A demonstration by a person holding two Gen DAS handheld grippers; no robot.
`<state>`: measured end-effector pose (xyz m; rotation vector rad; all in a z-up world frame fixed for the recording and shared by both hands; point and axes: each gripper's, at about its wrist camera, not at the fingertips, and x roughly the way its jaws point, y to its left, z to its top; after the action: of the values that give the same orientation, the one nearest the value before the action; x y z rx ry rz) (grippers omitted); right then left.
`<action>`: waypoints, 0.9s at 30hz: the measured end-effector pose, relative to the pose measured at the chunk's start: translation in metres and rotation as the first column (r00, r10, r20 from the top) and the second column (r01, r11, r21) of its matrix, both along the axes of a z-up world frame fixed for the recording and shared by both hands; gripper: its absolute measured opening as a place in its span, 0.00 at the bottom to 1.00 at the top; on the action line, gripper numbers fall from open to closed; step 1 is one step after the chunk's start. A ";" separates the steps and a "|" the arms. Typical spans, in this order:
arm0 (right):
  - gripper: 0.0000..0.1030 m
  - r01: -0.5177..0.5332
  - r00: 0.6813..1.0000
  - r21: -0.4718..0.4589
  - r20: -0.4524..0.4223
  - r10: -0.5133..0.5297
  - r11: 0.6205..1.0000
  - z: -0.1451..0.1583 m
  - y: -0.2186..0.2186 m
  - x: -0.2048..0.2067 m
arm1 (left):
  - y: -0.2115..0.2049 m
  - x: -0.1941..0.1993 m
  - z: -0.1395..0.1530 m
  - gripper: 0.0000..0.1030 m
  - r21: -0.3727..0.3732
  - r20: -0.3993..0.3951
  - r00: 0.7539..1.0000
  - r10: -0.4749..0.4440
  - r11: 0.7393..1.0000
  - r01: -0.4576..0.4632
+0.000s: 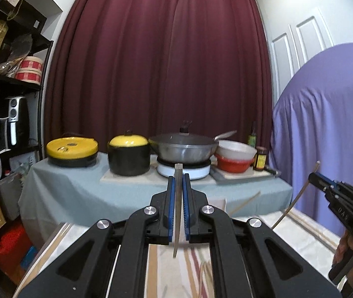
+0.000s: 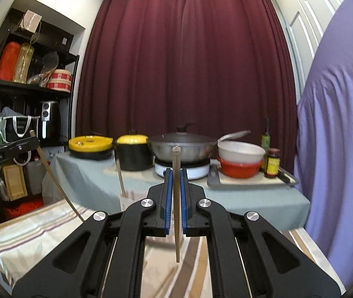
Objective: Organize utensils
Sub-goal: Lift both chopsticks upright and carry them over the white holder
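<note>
Chopsticks are the job: 1 chopstick (image 1: 177, 206) stands upright in the left gripper (image 1: 178, 181), another chopstick (image 2: 176, 198) upright in the right gripper (image 2: 175, 176), both above the near striped cloth (image 2: 40, 226). Probably best to carry them level to the holder (image 2: 124, 202) just beyond, lowering tips first. Both tongs are clamped tight, pads pressing wood.
</note>
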<state>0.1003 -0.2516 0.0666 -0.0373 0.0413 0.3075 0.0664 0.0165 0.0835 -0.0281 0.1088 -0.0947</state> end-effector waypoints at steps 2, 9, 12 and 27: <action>0.06 -0.014 1.000 0.012 0.016 0.014 1.000 0.008 0.003 0.013 | -0.001 0.015 0.009 0.06 -0.007 0.014 1.000 -0.006 1.000 0.006; 0.06 -0.045 0.998 0.032 0.049 0.043 0.998 0.030 0.017 0.064 | -0.004 0.061 0.039 0.06 -0.041 0.058 0.998 -0.035 0.998 0.037; 0.06 -0.051 0.997 0.043 0.056 0.049 0.998 0.035 0.021 0.081 | -0.008 0.078 0.050 0.06 -0.032 0.086 0.996 -0.029 0.999 0.032; 0.06 -0.056 0.997 0.035 -0.059 0.058 0.998 -0.004 0.044 0.160 | -0.018 0.155 0.017 0.06 0.007 0.021 1.000 -0.004 1.000 0.004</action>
<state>0.2601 -0.2072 0.0625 0.0042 0.0943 0.3661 0.2215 -0.0016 0.1010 -0.0199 0.0879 -0.0984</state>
